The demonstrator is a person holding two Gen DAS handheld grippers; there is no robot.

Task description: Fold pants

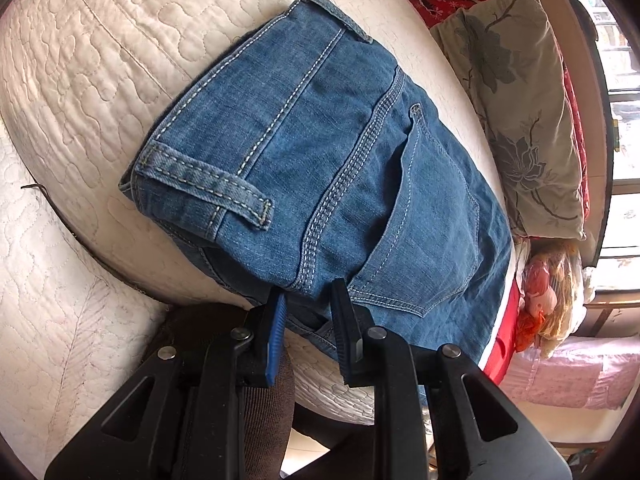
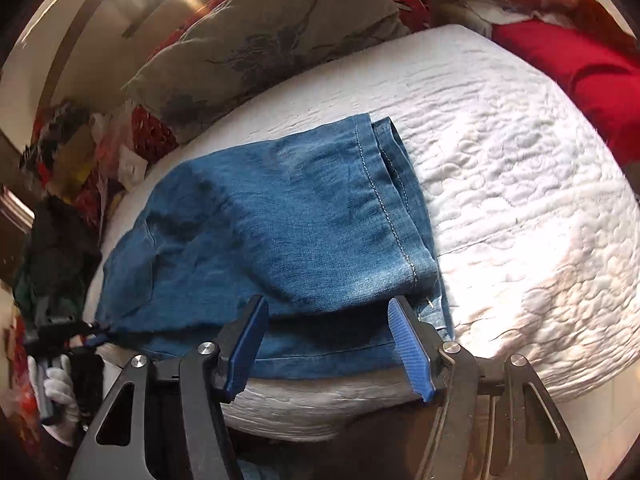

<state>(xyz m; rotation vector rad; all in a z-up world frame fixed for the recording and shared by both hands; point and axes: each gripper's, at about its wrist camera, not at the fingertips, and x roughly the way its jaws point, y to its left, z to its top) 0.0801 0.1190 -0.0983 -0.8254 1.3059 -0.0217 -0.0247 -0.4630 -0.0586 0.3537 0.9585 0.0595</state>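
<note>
Quilt point(image 1: 80, 80): white, stitched, filled left and upper left of the left wrist view.
Pants point(image 1: 328, 160): blue denim, folded, lay centre frame on the quilt; waistband left, back pocket right.
Left gripper point(image 1: 310, 312): lower centre, jaws apart at the pants' near edge, gripping nothing.
Pillow point(image 1: 516, 100): grey floral, upper right.
Right gripper point(image 2: 326, 336): 2 fingers wide apart, empty, at the hem end.

Jeans point(image 1: 340, 168) lower edge hidden behind left tongs point(image 1: 310, 332); grip can't be judged. Right tongs point(image 2: 328, 344) cover the jeans' near fold. Left-side clutter point(image 2: 68, 152) blurred, items unreadable. Pillow point(image 2: 256, 36) cut off at top edge.
</note>
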